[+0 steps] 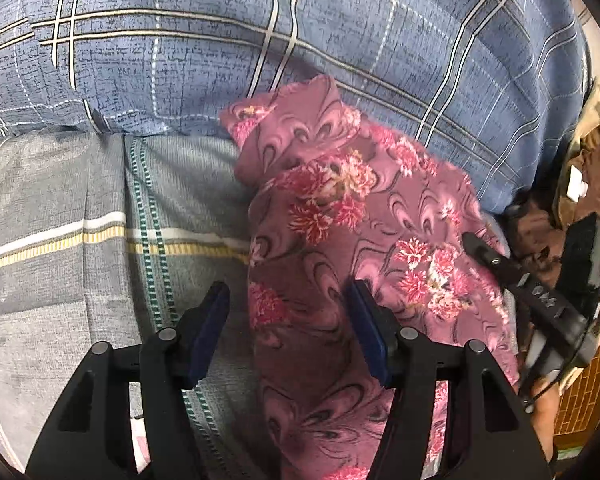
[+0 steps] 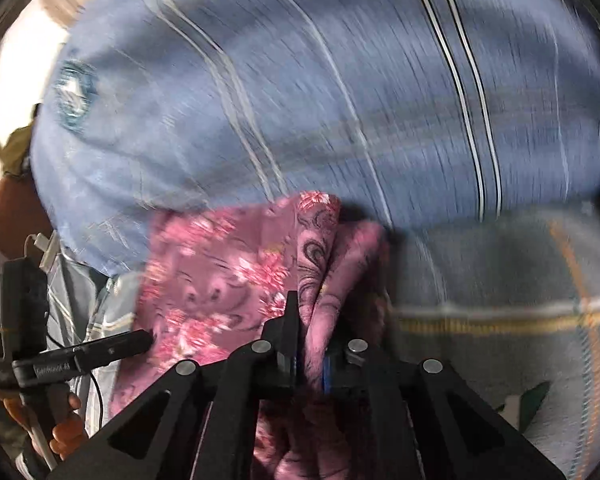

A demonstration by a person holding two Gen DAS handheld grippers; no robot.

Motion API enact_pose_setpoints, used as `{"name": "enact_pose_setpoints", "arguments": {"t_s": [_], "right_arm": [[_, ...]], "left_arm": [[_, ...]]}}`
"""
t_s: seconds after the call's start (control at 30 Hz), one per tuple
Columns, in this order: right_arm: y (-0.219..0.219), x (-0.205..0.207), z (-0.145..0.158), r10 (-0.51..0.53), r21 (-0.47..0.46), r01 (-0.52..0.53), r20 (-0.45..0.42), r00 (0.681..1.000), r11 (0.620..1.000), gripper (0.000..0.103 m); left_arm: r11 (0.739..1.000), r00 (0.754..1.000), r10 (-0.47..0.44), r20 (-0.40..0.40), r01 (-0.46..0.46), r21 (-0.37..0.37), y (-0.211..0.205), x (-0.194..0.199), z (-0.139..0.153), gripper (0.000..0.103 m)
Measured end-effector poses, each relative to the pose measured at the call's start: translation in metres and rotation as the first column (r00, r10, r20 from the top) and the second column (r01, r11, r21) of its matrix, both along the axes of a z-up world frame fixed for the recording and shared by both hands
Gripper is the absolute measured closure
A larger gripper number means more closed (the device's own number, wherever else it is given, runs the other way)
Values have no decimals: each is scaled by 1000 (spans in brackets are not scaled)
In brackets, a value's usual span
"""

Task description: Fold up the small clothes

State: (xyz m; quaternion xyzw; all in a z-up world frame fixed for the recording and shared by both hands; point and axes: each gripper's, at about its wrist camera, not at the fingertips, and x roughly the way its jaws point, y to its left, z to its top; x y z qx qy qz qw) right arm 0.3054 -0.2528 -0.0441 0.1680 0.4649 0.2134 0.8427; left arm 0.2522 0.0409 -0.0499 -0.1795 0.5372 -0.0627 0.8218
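Right gripper [image 2: 306,360] pinched the pink cloth [image 2: 220,280], which ran toward twelve o'clock, while left gripper [image 1: 288,320] stood slack astride its edge.

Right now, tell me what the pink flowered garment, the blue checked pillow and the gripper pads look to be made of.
Pink flowered garment: thin, soft printed cloth, matte; it drapes and bunches in loose folds.
Blue checked pillow: woven fabric cover, likely cotton, matte, with a crosshatch print and light wrinkles.
Gripper pads: dark blue, dull, probably rubber or foam, mounted on hard black plastic fingers of the left gripper.
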Motion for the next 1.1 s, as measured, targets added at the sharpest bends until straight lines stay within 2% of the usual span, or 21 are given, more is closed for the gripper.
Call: {"name": "enact_pose_setpoints", "arguments": {"t_s": [0.13, 0.17, 0.27, 0.33, 0.4, 0.47, 0.5, 0.6, 0.67, 0.73, 0.8, 0.83, 0.9, 0.97, 1.0, 1.03, 1.1], "right_arm": [[-45, -33, 18, -29, 171, 29, -3, 1000, 985, 80], [-55, -48, 23, -21, 196, 20, 4, 1000, 980, 74], [-69, -86, 30, 30, 224, -38, 41, 999, 974, 71], [-64, -104, 28, 79, 236, -89, 53, 995, 968, 69], [-46, -108, 19, 92, 138, -96, 33, 995, 986, 65], [-30, -109, 10, 120, 45, -121, 9, 993, 992, 79], [-27, -115, 16, 135, 24, -136, 38, 990, 990, 96], [-41, -129, 38, 65, 72, -74, 121, 990, 995, 98], [-57, -125, 23, 13, 69, -18, 69, 998, 997, 101], [-62, -117, -3, -22, -48, 21, -10, 1000, 999, 103], [-71, -118, -8, -46, -44, 44, -36, 998, 998, 102], [-79, -123, 0, -58, 12, 59, -15, 998, 998, 97], [-85, -130, 20, -57, 111, 52, 47, 997, 992, 95], [-78, -133, 33, -12, 186, -4, 82, 997, 983, 85], [-69, -132, 35, 19, 183, -34, 85, 996, 983, 61], [-61, -132, 34, 27, 146, -40, 87, 996, 988, 44], [-41, -132, 28, 46, 9, -47, 93, 995, 999, 48]], "left_arm": [[997, 1000, -14, 22, 16, -79, 8, -22, 17, 43], [994, 999, -25, 40, 29, -107, 14, -34, 22, 43], [987, 997, -40, 70, 50, -151, 8, -64, 26, 43], [986, 998, -39, 55, 47, -160, 2, -77, 19, 43], [989, 999, -43, 0, 43, -142, -8, -81, 5, 43], [990, 998, -46, -43, 40, -136, -17, -85, -1, 43], [989, 998, -46, -46, 39, -140, -15, -90, 1, 43], [994, 998, -56, -15, 54, -91, -21, -105, 5, 43], [996, 998, -60, -32, 58, -66, -24, -106, -4, 43], [997, 997, -61, -44, 59, -52, -30, -102, -11, 43], [995, 995, -93, -34, 92, -44, -33, -109, -4, 43], [992, 994, -110, -18, 108, -64, -29, -114, 1, 43], [991, 994, -105, 38, 108, -77, -24, -122, 15, 43], [992, 993, -96, 64, 101, -75, -23, -121, 23, 43], [993, 994, -92, 66, 97, -73, -24, -120, 24, 43], [993, 994, -90, 61, 94, -70, -25, -116, 24, 43], [993, 995, -91, 33, 93, -67, -33, -109, 16, 43]]}}
